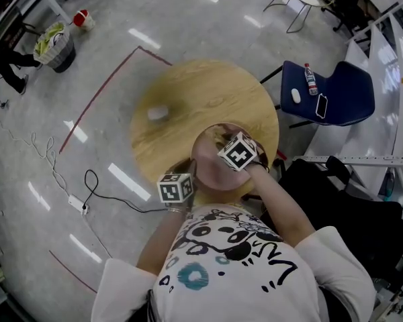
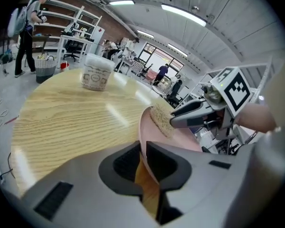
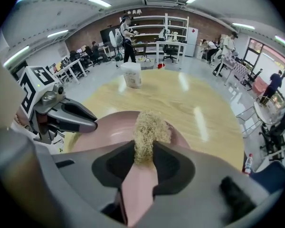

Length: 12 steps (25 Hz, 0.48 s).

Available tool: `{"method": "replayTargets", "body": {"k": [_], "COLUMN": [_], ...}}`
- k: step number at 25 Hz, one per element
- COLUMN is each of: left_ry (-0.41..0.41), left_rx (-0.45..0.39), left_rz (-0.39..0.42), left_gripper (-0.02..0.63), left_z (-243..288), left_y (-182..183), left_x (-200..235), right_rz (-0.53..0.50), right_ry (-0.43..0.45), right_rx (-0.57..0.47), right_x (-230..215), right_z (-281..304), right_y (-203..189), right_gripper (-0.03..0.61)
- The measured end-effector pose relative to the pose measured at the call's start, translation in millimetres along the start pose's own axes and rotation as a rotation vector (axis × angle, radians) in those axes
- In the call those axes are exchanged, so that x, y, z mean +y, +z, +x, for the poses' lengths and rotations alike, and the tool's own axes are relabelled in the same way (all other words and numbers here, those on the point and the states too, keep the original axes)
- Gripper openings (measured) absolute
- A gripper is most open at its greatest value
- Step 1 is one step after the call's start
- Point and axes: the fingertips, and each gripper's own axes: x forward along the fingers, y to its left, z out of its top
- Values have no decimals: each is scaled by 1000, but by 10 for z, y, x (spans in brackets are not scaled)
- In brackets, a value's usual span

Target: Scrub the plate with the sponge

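Note:
A pink plate [image 1: 211, 165] is tilted up at the near edge of the round wooden table [image 1: 188, 99]. My left gripper [image 2: 143, 163] is shut on the plate's near rim [image 2: 145, 137], which stands edge-on between the jaws. My right gripper [image 3: 145, 158] is shut on a tan, fibrous sponge [image 3: 149, 127], and the sponge rests on the plate's inner face [image 3: 109, 132]. In the left gripper view the sponge [image 2: 160, 118] sits at the plate's upper rim under the right gripper [image 2: 175, 121]. In the head view the left gripper [image 1: 187, 174] and right gripper [image 1: 223, 143] meet at the plate.
A white jar [image 1: 158, 113] stands alone on the table's far left part, also seen as the jar [image 2: 96, 77] and the jar [image 3: 132, 75]. A blue chair [image 1: 329, 92] with a bottle and a phone stands to the right. A cable and power strip [image 1: 77, 203] lie on the floor at left.

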Motion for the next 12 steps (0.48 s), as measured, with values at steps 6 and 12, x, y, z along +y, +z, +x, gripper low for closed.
{"method": "replayTargets", "body": {"k": [6,12], "left_ry": [35,45], "left_rx": [-45,-53], "left_rz": [-47,-46], "left_gripper": [40,29], "left_z": [6,36], "left_y": [25,106], "left_x": [34,39], "right_rz": [15,6], "right_ry": [-79,-77], "right_rx": [63,148], "right_x": [-211,-89], "right_z": [-166,-373], "right_y": [-356,-842], "right_gripper": [127,127]}}
